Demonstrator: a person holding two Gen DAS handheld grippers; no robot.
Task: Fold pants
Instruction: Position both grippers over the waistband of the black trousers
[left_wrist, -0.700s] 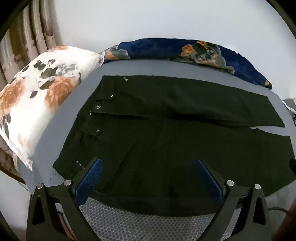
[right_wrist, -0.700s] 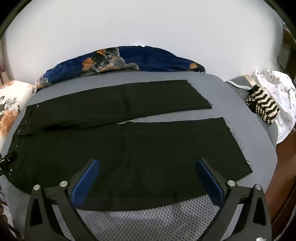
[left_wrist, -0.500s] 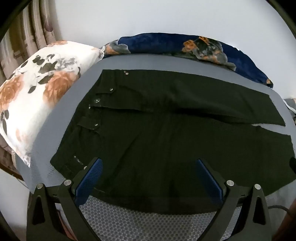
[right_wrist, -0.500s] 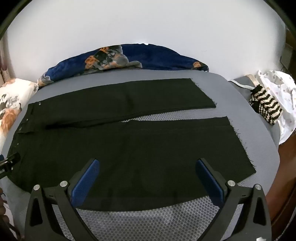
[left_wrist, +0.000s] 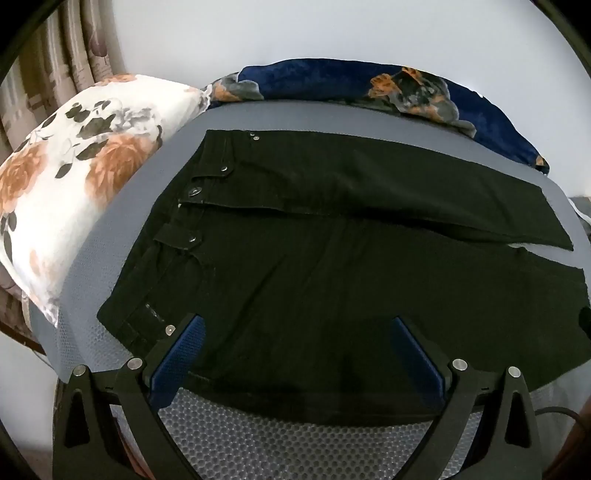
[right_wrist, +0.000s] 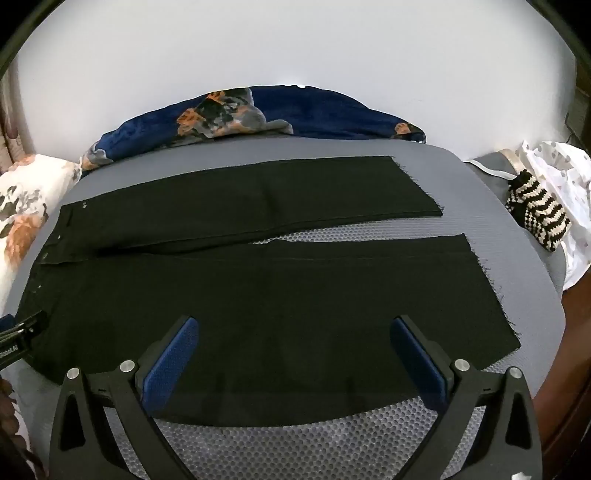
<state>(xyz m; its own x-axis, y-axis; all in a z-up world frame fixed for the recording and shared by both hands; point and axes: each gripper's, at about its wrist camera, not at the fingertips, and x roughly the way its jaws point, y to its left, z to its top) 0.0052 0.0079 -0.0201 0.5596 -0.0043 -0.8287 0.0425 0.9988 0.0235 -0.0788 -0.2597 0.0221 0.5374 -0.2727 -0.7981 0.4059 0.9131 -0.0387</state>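
A pair of black pants lies spread flat across a grey mesh-covered bed, filling the middle of both views. In the left wrist view the waistband with its metal snaps sits at the centre left, and the two legs run off toward the right edge. In the right wrist view the frayed leg hems end at the centre right, and a thin wedge of grey mesh shows between the two legs.

The left hand-held gripper hovers at the bottom of its frame over the near edge of the pants by the waist, its blue-padded fingers spread wide with nothing between them. The right hand-held gripper is likewise released, low in its frame over the near leg, pads wide apart and holding nothing.

A white floral pillow rests at the upper left beside the waistband. A navy floral blanket is bunched along the far side of the bed against the white wall. At the right edge of the right wrist view a black-and-cream striped knit item lies against a white dotted cloth.
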